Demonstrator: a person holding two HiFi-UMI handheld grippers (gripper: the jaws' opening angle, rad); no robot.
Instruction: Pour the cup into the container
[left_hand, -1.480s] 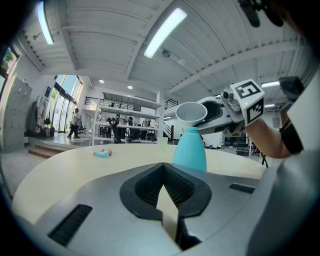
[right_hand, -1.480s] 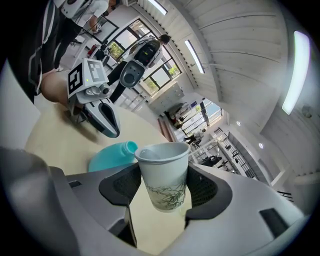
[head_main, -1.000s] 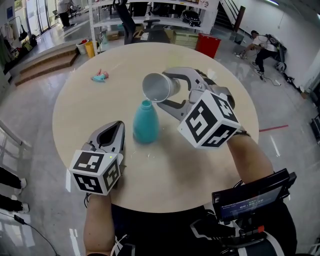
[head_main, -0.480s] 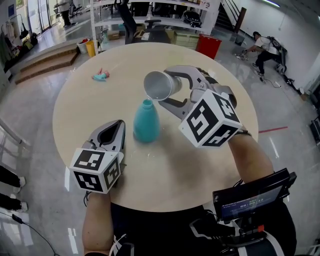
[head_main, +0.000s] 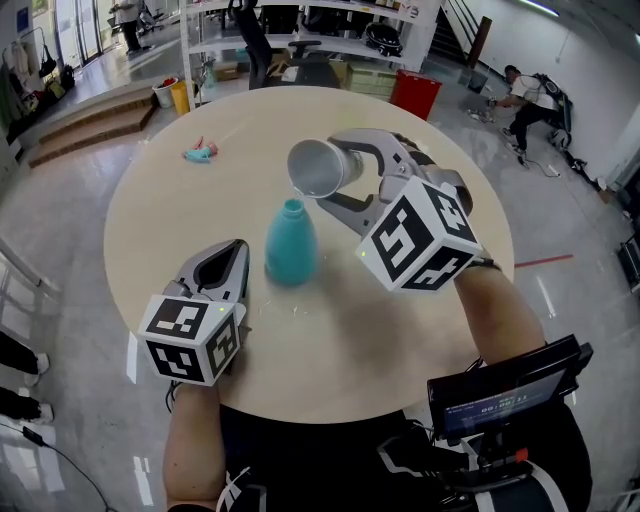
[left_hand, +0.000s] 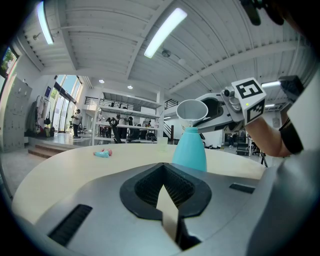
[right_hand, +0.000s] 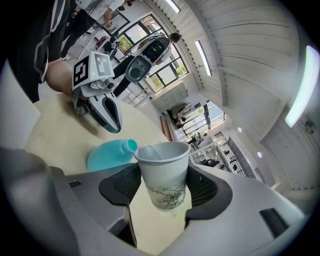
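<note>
A white paper cup (head_main: 318, 168) with a leaf print is clamped between the jaws of my right gripper (head_main: 345, 182). It lies tipped on its side, its mouth facing left just above the open neck of the teal bottle-shaped container (head_main: 290, 245). The right gripper view shows the cup (right_hand: 164, 175) pressed between both pads, with the container (right_hand: 110, 153) below and behind it. My left gripper (head_main: 222, 268) rests on the round table (head_main: 400, 330) to the left of the container, jaws together, nothing between them. In the left gripper view the container (left_hand: 189, 149) stands ahead with the cup (left_hand: 192, 109) over its neck.
A small teal and pink object (head_main: 200, 152) lies on the far left part of the table. Shelving, a chair and a red bin (head_main: 415, 90) stand beyond the table's far edge. A person (head_main: 525, 90) crouches on the floor at the far right.
The right gripper and the cup have shifted very slightly right and stayed over the container's neck. The left gripper has barely moved.
</note>
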